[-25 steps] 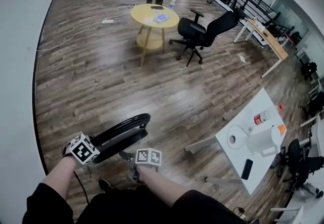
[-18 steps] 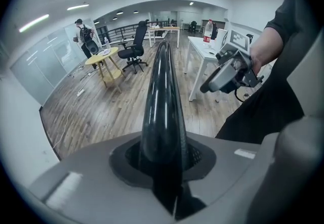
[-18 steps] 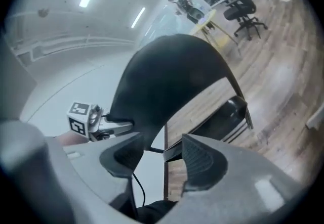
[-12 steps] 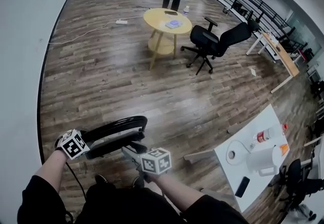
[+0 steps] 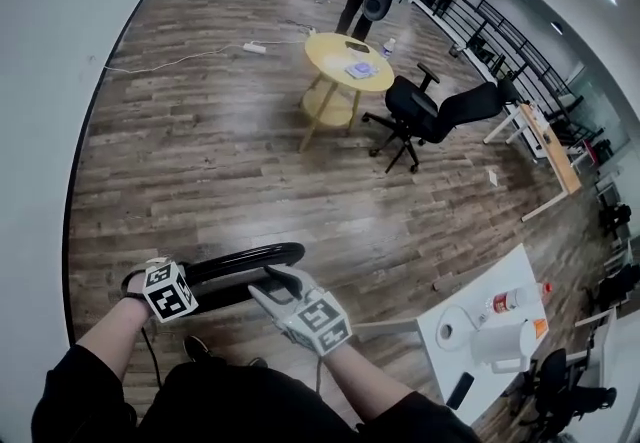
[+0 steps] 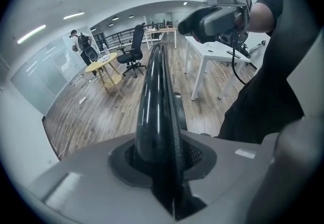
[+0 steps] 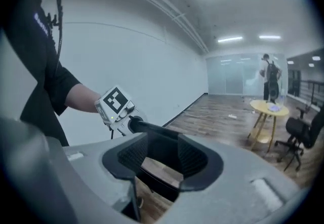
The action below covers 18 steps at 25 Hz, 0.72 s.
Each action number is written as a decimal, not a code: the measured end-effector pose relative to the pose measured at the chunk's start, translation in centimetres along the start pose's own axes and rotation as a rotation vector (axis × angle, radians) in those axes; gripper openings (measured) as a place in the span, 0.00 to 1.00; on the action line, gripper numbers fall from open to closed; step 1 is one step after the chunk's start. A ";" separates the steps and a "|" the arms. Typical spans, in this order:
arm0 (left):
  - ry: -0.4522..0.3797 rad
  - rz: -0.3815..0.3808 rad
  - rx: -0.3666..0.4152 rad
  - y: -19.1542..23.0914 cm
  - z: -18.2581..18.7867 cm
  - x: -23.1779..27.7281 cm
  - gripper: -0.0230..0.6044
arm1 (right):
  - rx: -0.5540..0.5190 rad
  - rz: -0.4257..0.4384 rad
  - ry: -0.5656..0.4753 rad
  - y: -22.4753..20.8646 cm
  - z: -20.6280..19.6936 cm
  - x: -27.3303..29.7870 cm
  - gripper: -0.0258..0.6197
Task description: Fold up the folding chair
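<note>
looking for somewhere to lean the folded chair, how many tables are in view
3. The round yellow table stands far up the room, a wooden-topped desk is at the right, and the white table is at the near right. More may be hidden past the right edge.

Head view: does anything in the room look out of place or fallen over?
Yes. On the white table, a bottle lies on its side instead of standing. Far off, a power strip and its cable lie loose across the wooden floor.
</note>
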<state>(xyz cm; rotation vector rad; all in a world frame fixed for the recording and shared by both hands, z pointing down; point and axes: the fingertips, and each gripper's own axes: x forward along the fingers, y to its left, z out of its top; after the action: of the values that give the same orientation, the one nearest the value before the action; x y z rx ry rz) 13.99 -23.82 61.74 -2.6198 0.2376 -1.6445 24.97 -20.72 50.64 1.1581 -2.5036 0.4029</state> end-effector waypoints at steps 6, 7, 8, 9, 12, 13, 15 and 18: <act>-0.009 0.000 0.044 -0.9 0.5 0.2 0.19 | -0.302 0.011 0.128 0.2 1.4 2.1 0.33; -0.016 0.006 0.061 -0.9 0.6 0.2 0.19 | -0.341 0.018 0.152 0.1 1.4 2.4 0.33; -0.022 0.012 0.080 -0.8 0.7 0.3 0.19 | -0.375 0.026 0.177 0.0 1.4 2.6 0.33; -0.028 0.016 0.098 -0.8 0.7 0.3 0.19 | -0.410 0.036 0.204 -0.1 1.2 2.7 0.33; -0.033 0.016 0.123 -0.7 0.6 0.6 0.20 | -0.543 0.075 0.300 -0.6 0.2 3.0 0.34; -0.033 0.016 0.123 -0.7 0.6 0.7 0.20 | -0.592 0.093 0.335 -0.9 -0.3 3.1 0.35; -0.036 0.017 0.123 -0.8 0.7 0.9 0.20 | -0.684 0.135 0.402 -1.5 -1.6 3.2 0.37; -0.044 0.020 0.127 -0.7 1.0 1.1 0.20 | -0.784 0.205 0.483 -3.2 -2.9 3.6 0.38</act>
<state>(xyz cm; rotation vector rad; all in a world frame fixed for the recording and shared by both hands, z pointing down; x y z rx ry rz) 15.41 -23.33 62.33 -2.5484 0.1512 -1.5393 25.83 -23.95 55.11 0.4282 -2.0304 -0.2283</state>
